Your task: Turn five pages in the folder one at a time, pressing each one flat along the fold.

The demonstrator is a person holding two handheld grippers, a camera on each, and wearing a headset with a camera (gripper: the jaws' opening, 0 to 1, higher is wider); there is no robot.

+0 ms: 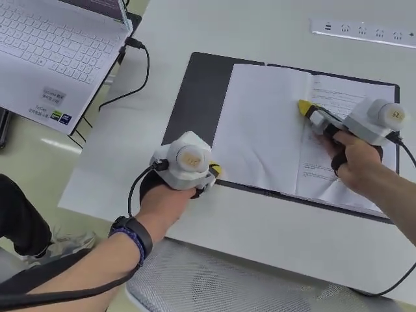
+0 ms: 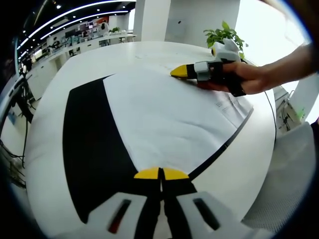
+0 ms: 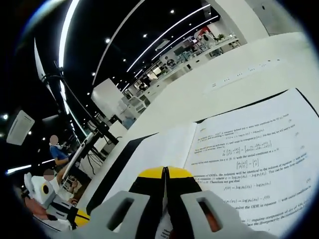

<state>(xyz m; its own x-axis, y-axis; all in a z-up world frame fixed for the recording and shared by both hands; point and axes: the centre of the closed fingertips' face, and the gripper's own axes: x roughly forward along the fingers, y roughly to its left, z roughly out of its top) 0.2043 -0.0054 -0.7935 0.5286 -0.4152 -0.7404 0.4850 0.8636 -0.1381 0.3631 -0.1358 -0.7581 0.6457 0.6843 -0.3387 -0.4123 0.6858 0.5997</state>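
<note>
A black folder (image 1: 195, 97) lies open on the white table, a blank turned page (image 1: 260, 127) on its left half and a printed page (image 1: 338, 104) on its right. My right gripper (image 1: 303, 107) is shut, its yellow tips resting on the fold between the two pages; in the right gripper view the tips (image 3: 165, 173) lie at the fold beside the printed page (image 3: 249, 159). My left gripper (image 1: 214, 170) is shut at the folder's near edge, its yellow tips (image 2: 161, 174) touching the lower corner of the blank page (image 2: 164, 119). In the left gripper view the right gripper (image 2: 180, 72) appears at the far side.
A white laptop (image 1: 52, 52) sits at the upper left with a black cable (image 1: 133, 71) running from it toward the folder. A white power strip (image 1: 364, 31) lies along the far edge. A mesh chair seat (image 1: 214, 279) is below the table's near edge.
</note>
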